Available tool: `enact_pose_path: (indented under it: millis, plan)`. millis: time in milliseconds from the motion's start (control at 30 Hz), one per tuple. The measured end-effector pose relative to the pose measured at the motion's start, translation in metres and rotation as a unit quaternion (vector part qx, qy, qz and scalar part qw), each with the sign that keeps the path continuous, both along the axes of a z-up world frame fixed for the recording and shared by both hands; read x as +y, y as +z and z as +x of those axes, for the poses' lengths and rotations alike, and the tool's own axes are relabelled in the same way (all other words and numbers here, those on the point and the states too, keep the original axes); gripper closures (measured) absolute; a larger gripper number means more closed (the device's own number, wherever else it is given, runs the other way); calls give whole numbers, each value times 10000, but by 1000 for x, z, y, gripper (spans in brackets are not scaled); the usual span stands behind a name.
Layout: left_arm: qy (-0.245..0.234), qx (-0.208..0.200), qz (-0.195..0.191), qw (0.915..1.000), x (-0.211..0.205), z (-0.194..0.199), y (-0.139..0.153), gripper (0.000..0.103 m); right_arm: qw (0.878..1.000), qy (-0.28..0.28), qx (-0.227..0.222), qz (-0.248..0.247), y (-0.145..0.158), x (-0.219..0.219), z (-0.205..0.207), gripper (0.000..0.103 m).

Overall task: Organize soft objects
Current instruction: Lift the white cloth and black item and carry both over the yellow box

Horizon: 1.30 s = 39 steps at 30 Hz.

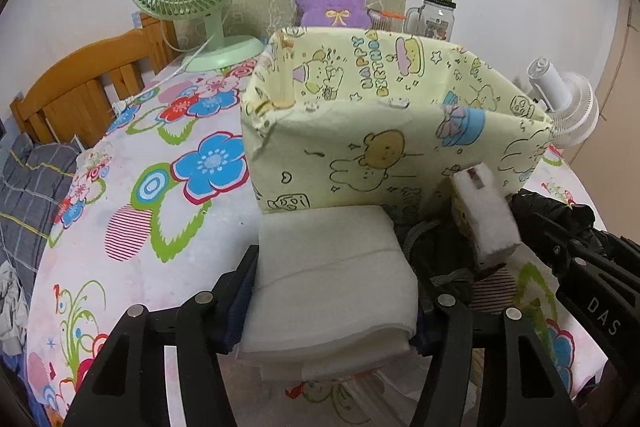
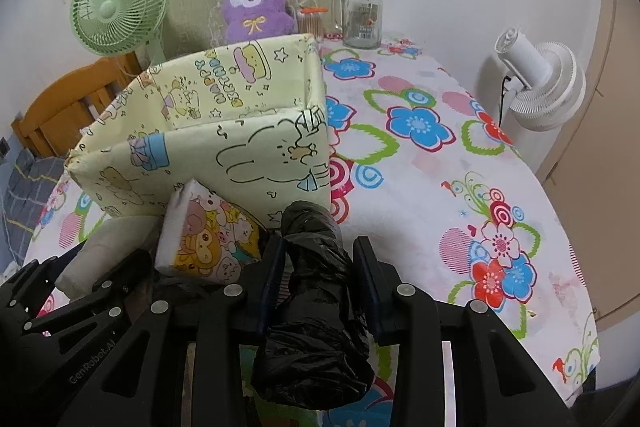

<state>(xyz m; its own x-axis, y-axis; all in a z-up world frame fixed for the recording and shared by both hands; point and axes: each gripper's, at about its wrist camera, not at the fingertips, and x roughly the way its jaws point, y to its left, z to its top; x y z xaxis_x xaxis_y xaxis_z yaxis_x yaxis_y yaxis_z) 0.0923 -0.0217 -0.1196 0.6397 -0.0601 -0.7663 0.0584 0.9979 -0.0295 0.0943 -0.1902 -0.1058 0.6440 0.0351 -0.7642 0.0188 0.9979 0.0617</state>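
The left gripper (image 1: 332, 291) is holding a folded white foam sheet (image 1: 332, 267), its jaws clamped against the sheet's two sides; the sheet is sitting just in front of the near wall of the yellow cartoon-print box (image 1: 384, 131), which is standing open-topped toward the middle of the desk (image 1: 132, 195). The right gripper (image 2: 320, 275) is gripping a black plastic-bag roll (image 2: 316, 291), its jaws pressing on it from either side, near the front edge of the desk and just before the box's near right corner. A printed foam block (image 2: 208, 239) is leaning between the two grippers, touching or nearly touching the box's front wall; whether it is resting on anything beneath cannot be told. The box interior, as far as visible, is appearing empty. Judgement: the step in hand is the grasp of two soft items ahead of loading them into the box; none of the three is inside yet, so the task is looking early. The next move is calling for each load to be raised clear of the box's near rim before being carried over the opening, with the grippers kept from colliding and from knocking the leaning block. The thin-walled box may be liable to shift if nudged.
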Motion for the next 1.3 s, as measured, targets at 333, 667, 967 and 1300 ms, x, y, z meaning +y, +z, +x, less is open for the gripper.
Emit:
enact_pose_path:
  millis: [333, 667, 967, 1300]
  plan:
    - [-54, -276, 21, 9996, -4, -15, 19, 39, 9996, 44, -272, 41, 19, 2, -15, 64]
    - [-98, -564, -8, 9984, -5, -29, 39, 39, 9986, 158, -502, 90, 37, 6, -29, 64]
    - [-137, -810, -9, 9966, -6, -42, 60, 39, 9972, 194, -709, 143, 56, 8, -42, 64]
    - [-191, -1061, 20, 9942, -12, -48, 82, 39, 9952, 219, -923, 236, 76, 8, -50, 64]
